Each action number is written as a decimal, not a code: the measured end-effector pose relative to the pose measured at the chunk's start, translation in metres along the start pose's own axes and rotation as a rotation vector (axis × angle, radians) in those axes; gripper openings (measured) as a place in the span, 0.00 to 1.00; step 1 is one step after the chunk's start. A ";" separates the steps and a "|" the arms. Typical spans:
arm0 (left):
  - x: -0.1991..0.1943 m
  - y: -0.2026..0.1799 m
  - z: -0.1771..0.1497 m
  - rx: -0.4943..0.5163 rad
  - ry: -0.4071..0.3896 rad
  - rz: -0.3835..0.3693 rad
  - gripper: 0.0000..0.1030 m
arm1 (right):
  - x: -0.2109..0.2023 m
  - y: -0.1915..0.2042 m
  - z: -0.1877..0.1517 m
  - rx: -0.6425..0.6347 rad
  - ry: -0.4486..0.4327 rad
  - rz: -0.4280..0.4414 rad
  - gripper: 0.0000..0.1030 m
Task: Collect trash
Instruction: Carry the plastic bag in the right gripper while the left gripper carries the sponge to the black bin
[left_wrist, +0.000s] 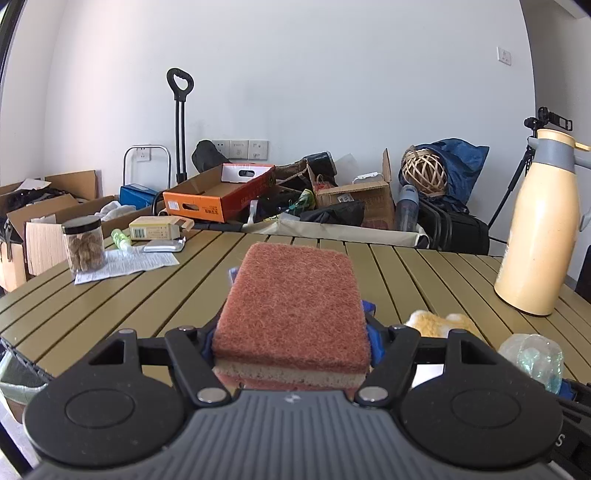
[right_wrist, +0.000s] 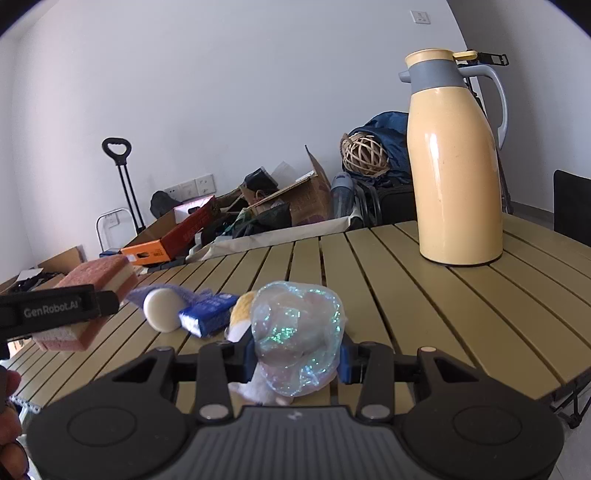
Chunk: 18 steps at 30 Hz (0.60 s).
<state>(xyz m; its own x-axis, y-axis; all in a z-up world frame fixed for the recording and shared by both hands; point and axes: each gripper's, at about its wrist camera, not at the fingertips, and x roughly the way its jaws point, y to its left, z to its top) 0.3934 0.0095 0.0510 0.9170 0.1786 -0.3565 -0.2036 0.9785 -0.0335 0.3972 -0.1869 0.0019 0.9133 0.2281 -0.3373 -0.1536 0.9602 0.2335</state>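
Observation:
My left gripper (left_wrist: 295, 325) is shut on a sponge (left_wrist: 291, 306) with a red scouring top, a beige middle and a pink underside, held above the slatted olive table (left_wrist: 110, 306). The right wrist view shows the same sponge (right_wrist: 99, 273) from the side at the left, in the left gripper's black finger (right_wrist: 59, 306). My right gripper (right_wrist: 295, 354) is shut on a crumpled wad of clear iridescent plastic wrap (right_wrist: 299, 332), also visible low at the right as plastic wrap (left_wrist: 535, 358) in the left wrist view. Both sets of fingertips are mostly hidden by what they hold.
On the table lie a yellow-white soft lump (right_wrist: 242, 314), a blue packet (right_wrist: 207, 314) and a white disc (right_wrist: 160, 310). A tall cream thermos (right_wrist: 456, 166) stands at the right. At far left are a jar (left_wrist: 83, 243), a paper sheet (left_wrist: 125, 264) and a small box (left_wrist: 155, 227). A lined bin (left_wrist: 18, 380) sits below the table's left edge.

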 end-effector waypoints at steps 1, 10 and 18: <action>-0.004 0.001 -0.002 0.000 0.000 -0.003 0.69 | -0.004 0.001 -0.003 -0.004 0.001 0.004 0.38; -0.046 0.008 -0.029 0.037 -0.019 -0.036 0.69 | -0.036 0.007 -0.023 -0.008 0.011 0.039 0.38; -0.082 0.008 -0.053 0.085 -0.052 -0.059 0.69 | -0.057 0.014 -0.044 -0.026 0.052 0.065 0.38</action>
<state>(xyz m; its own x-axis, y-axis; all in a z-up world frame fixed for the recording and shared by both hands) 0.2989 -0.0030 0.0308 0.9437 0.1234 -0.3069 -0.1208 0.9923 0.0275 0.3264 -0.1790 -0.0162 0.8805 0.2972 -0.3692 -0.2220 0.9469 0.2327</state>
